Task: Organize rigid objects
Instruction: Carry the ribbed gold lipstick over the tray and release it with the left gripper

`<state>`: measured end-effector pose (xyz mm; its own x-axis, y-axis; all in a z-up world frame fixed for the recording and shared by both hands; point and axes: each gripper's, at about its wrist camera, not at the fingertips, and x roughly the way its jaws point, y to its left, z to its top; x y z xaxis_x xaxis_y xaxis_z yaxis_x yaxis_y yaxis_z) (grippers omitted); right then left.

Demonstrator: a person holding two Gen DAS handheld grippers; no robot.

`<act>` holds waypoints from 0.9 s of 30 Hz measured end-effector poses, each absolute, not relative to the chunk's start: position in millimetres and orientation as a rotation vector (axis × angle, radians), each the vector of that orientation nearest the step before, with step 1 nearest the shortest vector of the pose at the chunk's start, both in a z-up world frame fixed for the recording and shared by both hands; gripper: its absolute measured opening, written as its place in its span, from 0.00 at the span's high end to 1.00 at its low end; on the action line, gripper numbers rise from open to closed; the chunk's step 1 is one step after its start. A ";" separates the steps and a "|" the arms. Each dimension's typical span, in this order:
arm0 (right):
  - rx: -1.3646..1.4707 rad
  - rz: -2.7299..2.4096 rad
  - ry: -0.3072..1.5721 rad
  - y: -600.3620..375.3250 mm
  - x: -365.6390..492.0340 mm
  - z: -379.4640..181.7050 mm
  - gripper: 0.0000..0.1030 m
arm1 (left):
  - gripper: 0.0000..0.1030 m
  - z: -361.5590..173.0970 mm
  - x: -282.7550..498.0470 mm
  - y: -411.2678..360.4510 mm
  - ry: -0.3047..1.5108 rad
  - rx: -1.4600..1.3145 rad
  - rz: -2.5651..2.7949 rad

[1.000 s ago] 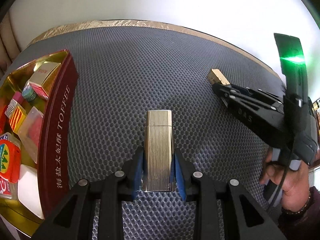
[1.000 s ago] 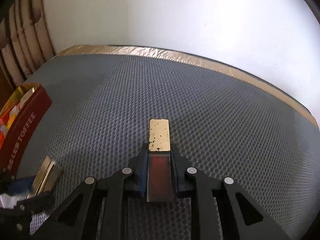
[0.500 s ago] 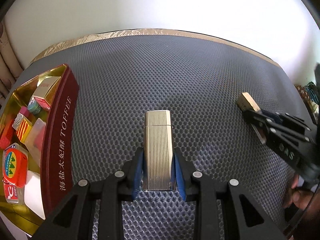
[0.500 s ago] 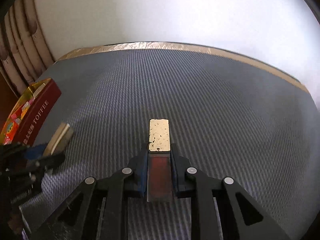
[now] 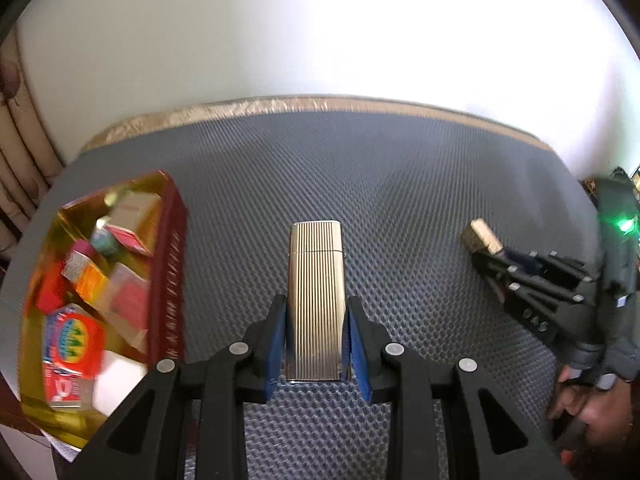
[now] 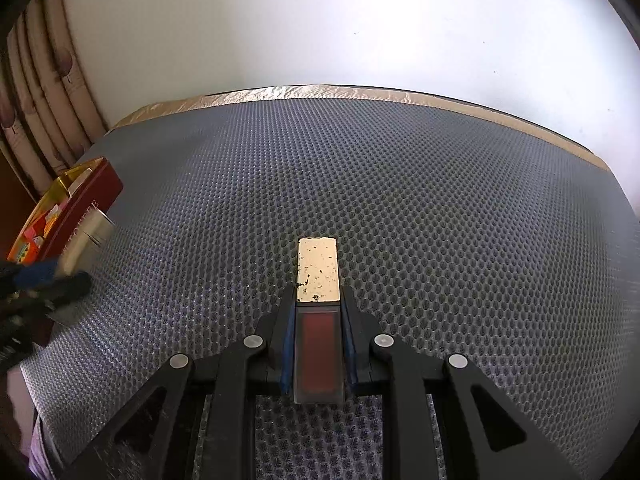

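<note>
Both my grippers carry a lighter above the grey mat [image 5: 400, 184], right of the toffee tin [image 5: 166, 280].

My left gripper [image 5: 316, 336] has its jaws clamped on a ribbed gold lighter [image 5: 316, 292], just right of the tin's red wall. My right gripper [image 6: 318, 354] has its jaws clamped on a red lighter with a gold cap [image 6: 318, 304], farther right of the tin, well apart from it. The tin sits on the surface at the mat's left edge, holding small boxes [image 5: 80, 312] in red, orange and pink, blurred here.
</note>
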<state>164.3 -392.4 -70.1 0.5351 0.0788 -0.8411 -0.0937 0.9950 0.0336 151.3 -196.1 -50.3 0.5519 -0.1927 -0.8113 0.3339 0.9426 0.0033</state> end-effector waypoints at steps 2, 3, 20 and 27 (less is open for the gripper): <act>-0.017 0.100 1.001 -393.0 162.0 -69.5 0.82 | 0.71 -36.9 145.3 -187.9 0.913 0.157 -0.303; -0.019 0.099 1.001 -392.0 162.1 -69.6 0.82 | 0.71 -31.7 143.5 -183.7 0.906 0.153 -0.298; -0.085 0.065 1.003 -367.0 165.6 -74.9 0.83 | 0.71 3.2 142.0 -27.4 0.884 0.031 -0.042; -0.108 0.056 1.003 -360.2 166.5 -74.7 0.83 | 0.71 -18.8 157.7 15.5 0.943 -0.015 0.010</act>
<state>166.5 -360.2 -74.7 0.5367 -0.0023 -0.8438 -0.0968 0.9932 -0.0642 157.7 15.5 -18.8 0.5873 0.0022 -0.8093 -0.0153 0.9998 -0.0084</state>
